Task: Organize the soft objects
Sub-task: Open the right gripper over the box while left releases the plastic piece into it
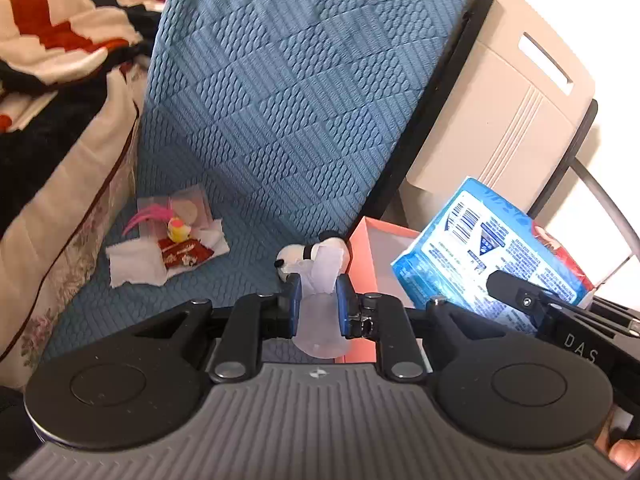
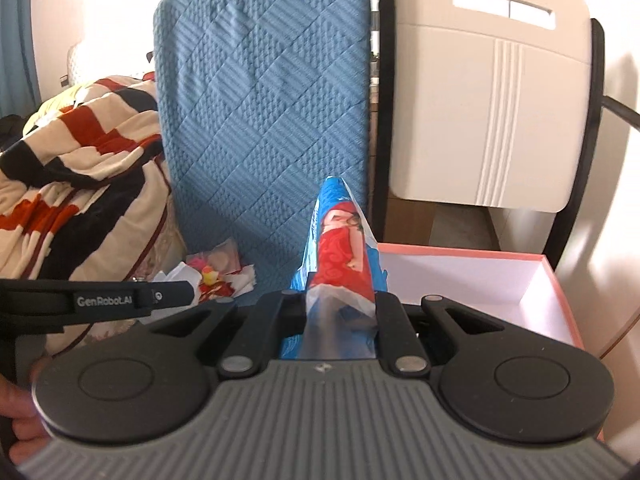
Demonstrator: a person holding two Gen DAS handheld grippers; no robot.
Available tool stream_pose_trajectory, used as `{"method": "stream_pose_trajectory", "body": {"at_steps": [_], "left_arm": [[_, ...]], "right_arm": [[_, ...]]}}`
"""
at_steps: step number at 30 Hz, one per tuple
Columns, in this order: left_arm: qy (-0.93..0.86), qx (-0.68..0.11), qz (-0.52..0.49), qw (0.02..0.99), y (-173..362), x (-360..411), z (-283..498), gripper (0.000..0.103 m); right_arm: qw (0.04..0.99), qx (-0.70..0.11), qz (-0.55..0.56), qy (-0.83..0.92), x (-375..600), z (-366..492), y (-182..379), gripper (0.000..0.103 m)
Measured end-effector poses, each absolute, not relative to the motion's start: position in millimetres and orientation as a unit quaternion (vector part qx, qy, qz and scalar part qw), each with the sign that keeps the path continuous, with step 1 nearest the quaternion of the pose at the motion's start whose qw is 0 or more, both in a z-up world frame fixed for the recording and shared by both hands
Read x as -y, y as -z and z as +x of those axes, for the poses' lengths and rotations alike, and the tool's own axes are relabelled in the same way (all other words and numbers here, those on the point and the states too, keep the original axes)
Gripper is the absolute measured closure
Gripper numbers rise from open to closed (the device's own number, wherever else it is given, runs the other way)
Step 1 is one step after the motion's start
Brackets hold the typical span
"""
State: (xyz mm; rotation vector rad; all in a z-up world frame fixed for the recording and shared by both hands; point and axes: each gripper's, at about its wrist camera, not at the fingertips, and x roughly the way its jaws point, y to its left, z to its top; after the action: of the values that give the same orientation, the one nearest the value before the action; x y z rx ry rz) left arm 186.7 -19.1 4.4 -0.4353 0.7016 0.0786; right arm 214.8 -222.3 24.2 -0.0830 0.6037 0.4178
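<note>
The small black-and-white plush dog (image 1: 316,258), wrapped in a clear plastic bag, is sitting pinched between the blue pads of my left gripper (image 1: 319,296), which I am clenching on the bag just under the toy. Through my left camera it is hanging over the blue quilted chair cover (image 1: 288,92), with a pile of tissues and small trinkets (image 1: 170,240) lying on the seat to the left and the pink box (image 1: 370,252) just behind the toy. My right gripper (image 1: 520,300) is showing at the right edge, gripping the blue tissue pack (image 1: 484,252).

Through my right camera, I am clamping my right gripper (image 2: 340,304) on that tissue pack (image 2: 340,240), holding it upright beside the open pink box (image 2: 472,280). A striped blanket (image 2: 76,160) is lying at the left.
</note>
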Motion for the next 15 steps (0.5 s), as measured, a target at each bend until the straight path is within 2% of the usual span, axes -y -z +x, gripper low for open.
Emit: {"method": "stream_pose_trajectory", "body": {"at_steps": [15], "left_arm": [[-0.014,-0.334,-0.204,0.920,-23,82,213,0.081]], "right_arm": [[0.941,-0.284,-0.041,-0.178,276,223,-28,0.091]]}}
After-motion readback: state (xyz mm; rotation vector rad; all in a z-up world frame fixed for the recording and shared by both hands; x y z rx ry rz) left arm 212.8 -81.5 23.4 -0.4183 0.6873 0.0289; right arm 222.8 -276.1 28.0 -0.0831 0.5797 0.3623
